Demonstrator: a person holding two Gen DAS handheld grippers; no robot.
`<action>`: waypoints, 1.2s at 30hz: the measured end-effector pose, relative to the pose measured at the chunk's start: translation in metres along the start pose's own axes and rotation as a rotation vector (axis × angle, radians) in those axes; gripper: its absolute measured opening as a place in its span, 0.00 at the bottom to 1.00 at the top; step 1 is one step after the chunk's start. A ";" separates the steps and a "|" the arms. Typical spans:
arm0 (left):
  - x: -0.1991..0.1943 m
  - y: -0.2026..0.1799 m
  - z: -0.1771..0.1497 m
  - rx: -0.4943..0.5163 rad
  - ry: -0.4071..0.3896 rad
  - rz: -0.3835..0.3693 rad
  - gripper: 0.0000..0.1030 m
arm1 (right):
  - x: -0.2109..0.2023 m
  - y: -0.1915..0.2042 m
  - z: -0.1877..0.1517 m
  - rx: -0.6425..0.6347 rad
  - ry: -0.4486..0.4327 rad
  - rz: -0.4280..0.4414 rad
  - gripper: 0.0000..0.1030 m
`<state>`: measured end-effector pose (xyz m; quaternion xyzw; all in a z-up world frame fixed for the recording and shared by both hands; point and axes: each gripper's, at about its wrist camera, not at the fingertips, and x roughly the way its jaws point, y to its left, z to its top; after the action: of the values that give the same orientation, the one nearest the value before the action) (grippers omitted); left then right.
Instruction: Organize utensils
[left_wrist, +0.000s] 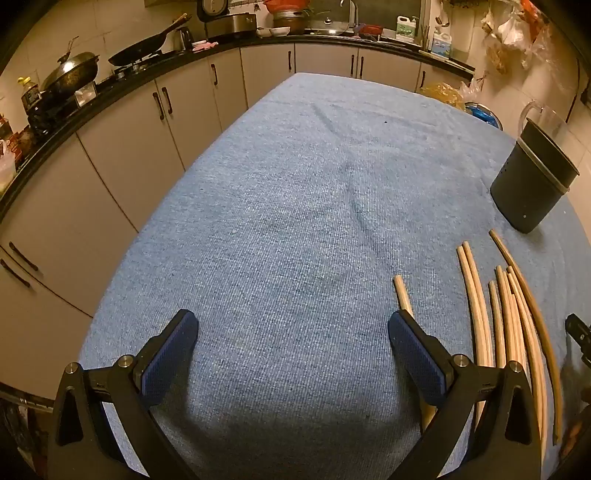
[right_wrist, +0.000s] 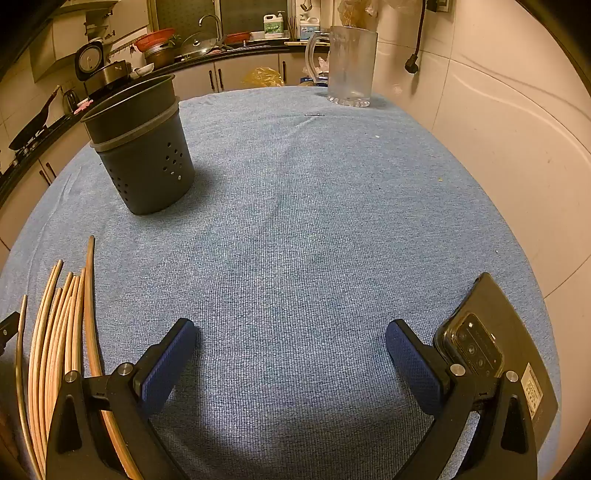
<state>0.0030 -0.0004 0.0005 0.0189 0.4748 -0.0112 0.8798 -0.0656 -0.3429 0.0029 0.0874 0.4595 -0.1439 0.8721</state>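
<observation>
Between my two wide-open claws, left gripper (left_wrist: 291, 328) and right gripper (right_wrist: 290, 328), pale wooden chopsticks (left_wrist: 513, 325) lie lengthwise, nearer left.

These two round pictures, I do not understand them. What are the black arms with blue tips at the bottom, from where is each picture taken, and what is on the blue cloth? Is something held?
No robot is here: a person holds one pair of tongs in each hand, and a wide-angle camera on each looks forward along its two fingers. That is why both pictures look round.

One picture is from the left tongs, the other from the right tongs. Both stand wide open and hold nothing.

On the blue cloth lie a bunch of chopsticks, a dark holder with holes, a clear jug at the far edge, and a phone beside the right tongs. The chopsticks lie between the two tongs, not yet touched. Behind is a kitchen counter.
</observation>
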 end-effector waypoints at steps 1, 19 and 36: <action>0.000 0.000 0.002 -0.003 -0.002 0.009 1.00 | 0.000 0.000 0.000 0.002 0.001 0.003 1.00; -0.163 -0.015 -0.111 -0.097 -0.352 0.035 1.00 | -0.137 -0.007 -0.055 0.022 -0.299 0.237 1.00; -0.170 -0.027 -0.110 -0.051 -0.318 0.008 1.00 | -0.155 0.010 -0.080 -0.065 -0.326 0.294 0.89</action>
<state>-0.1837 -0.0223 0.0815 -0.0037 0.3293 0.0016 0.9442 -0.2068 -0.2842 0.0862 0.1008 0.2991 -0.0124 0.9488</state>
